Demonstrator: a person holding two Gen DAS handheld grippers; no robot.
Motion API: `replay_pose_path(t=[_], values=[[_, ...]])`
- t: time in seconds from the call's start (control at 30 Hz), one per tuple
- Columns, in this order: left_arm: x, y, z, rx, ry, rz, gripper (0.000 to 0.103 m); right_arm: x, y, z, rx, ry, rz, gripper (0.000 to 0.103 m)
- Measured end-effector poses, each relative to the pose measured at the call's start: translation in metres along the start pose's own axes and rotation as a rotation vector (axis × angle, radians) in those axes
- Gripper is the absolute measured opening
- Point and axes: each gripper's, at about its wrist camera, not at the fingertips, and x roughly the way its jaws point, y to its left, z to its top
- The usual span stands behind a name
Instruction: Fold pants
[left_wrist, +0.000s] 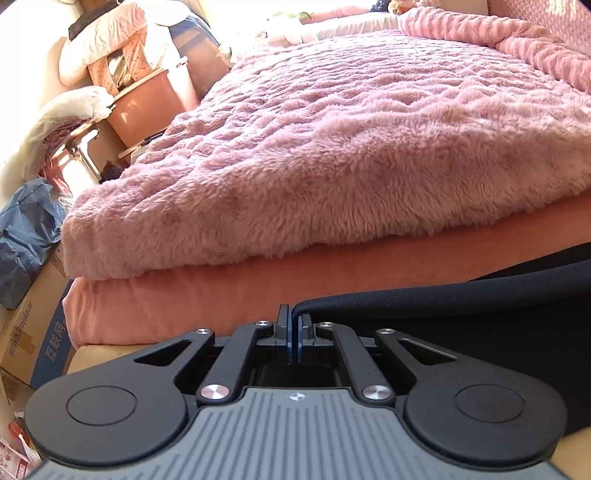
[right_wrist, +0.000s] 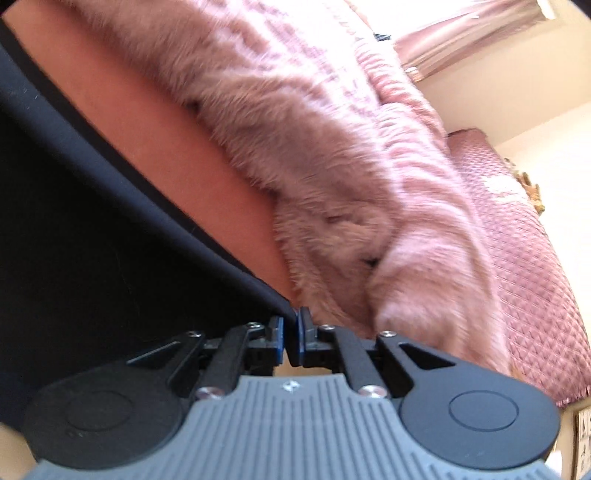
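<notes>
Only the left view shows boxes (left_wrist: 26, 332) beside the dark pants (left_wrist: 461, 306)

Strong daylight floods from the far window, blowing out the top of the left view; the right view is motion-blurred; fisheye curvature bends both frames' edges.

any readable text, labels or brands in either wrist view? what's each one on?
"Royalstar": side of the cardboard box left of the bed, left wrist view.
"互联网": blue stripe on that box; further characters are cut off.
Brown Chinese print beside "Royalstar": too blurred to read.
Printed packaging at bottom left: too small.
Right wrist view: no readable text.
</notes>
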Motion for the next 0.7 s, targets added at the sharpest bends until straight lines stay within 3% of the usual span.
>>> replay_pose_path(t=[0.1, 0.2, 0.47, 0.53, 0.6, 0.63, 0.67, 0.7], values=[[0.018, -0.001, 0.008, 0.007, 0.063, -0.004, 0.003, -0.003, -0.015, 0.001, 0.071, 0.001, 0.020, 0.000], [0.051, -0.009, 0.013, 0.019, 0.129, -0.013, 0.002, 0.019, -0.011, 0.010, 0.076, 0.036, 0.048, 0.000], [0.090, -0.016, 0.006, -0.012, 0.193, -0.022, 0.003, 0.069, 0.010, 0.026, 0.140, 0.103, 0.074, 0.003], [0.095, -0.017, 0.005, -0.028, 0.204, -0.016, 0.013, 0.073, 0.009, 0.027, 0.167, 0.105, 0.077, 0.005], [0.096, -0.016, 0.004, -0.028, 0.196, -0.007, 0.016, 0.073, 0.008, 0.025, 0.201, 0.095, 0.083, 0.016], [0.096, -0.016, 0.003, -0.025, 0.194, -0.002, 0.021, 0.073, 0.007, 0.024, 0.216, 0.096, 0.083, 0.031], [0.095, -0.015, 0.003, -0.027, 0.189, 0.005, 0.025, 0.073, 0.005, 0.023, 0.232, 0.101, 0.068, 0.039], [0.093, -0.014, 0.003, -0.040, 0.178, 0.013, 0.038, 0.072, 0.002, 0.022, 0.252, 0.098, 0.057, 0.050]])
